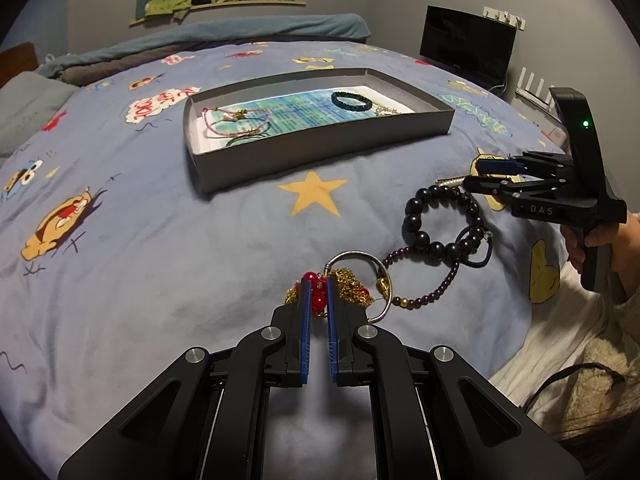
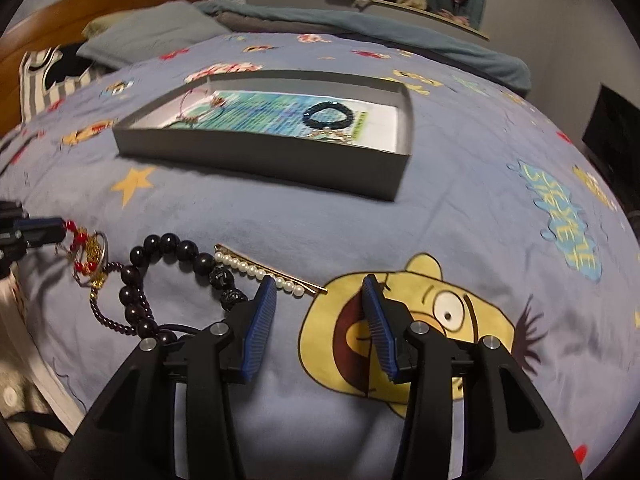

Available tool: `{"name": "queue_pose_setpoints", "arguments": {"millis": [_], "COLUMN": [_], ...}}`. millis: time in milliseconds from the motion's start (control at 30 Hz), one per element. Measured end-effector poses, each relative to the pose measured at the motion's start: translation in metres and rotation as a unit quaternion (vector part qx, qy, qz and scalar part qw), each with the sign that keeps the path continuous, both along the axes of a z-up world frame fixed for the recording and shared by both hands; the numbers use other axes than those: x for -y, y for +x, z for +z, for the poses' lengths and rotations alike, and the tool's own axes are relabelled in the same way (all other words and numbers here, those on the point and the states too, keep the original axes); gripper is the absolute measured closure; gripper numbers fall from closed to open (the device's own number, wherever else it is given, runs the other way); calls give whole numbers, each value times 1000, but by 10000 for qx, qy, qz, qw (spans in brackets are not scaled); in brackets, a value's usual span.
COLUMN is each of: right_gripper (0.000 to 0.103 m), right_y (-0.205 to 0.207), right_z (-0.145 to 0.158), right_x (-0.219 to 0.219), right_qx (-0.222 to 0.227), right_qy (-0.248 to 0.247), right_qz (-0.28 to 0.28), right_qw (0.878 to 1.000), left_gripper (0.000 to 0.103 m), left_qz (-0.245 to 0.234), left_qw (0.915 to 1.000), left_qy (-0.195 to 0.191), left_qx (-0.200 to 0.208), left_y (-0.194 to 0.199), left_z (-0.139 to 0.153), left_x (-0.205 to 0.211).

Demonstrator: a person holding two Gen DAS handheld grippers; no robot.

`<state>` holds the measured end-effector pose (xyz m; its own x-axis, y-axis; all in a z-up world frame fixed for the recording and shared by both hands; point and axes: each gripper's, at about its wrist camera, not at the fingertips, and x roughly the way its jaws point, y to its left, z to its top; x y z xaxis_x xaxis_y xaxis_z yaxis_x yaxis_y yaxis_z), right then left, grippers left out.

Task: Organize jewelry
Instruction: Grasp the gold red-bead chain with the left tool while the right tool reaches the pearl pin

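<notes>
A grey shallow box (image 1: 320, 148) (image 2: 260, 152) lies on the bedspread and holds a dark beaded bracelet (image 1: 352, 101) (image 2: 328, 117) and thin cord bracelets (image 1: 224, 120). My left gripper (image 1: 319, 280) is shut on a red-bead and gold chain piece (image 1: 318, 294) (image 2: 86, 254) tangled with a silver ring (image 1: 356, 258). Beside it lie a large black bead bracelet (image 1: 440, 220) (image 2: 176, 256), a small purple bead strand (image 1: 432, 292) and a pearl hair clip (image 2: 260, 272). My right gripper (image 2: 320, 284) (image 1: 476, 174) is open just right of the clip.
The blue cartoon bedspread (image 1: 160, 260) covers the bed. Pillows (image 2: 152, 36) and a wooden headboard (image 2: 100, 4) are at the far left. A black monitor (image 1: 466, 44) stands past the bed. A person's sleeve (image 1: 608, 320) is at the right edge.
</notes>
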<state>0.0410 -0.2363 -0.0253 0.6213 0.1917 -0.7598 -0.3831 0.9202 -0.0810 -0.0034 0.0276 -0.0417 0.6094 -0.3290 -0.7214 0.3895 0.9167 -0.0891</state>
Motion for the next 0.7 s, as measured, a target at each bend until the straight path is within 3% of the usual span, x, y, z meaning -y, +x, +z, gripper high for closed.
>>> {"name": "queue_pose_setpoints", "arguments": {"millis": [567,633,700], "right_gripper": [59,69,88], "right_y": [4,4,4], "right_z": [-7,-7,-5], "right_x": [-37,-36,-33], "right_qx": [141,109,105], "right_qy": [-731,-651,-527], "right_qz": [909,937,885], "right_qw": [9931,9934,9946], "left_gripper": [95,95,95], "left_qz": [65,72,63], "left_qw": [9999,9999,9999], "left_qy": [-50,-56,-60], "left_qx": [-85,-92,-79], "left_y": [4,4,4], "left_z": [-3,-3,-2], "left_x": [-4,-4,-4]}}
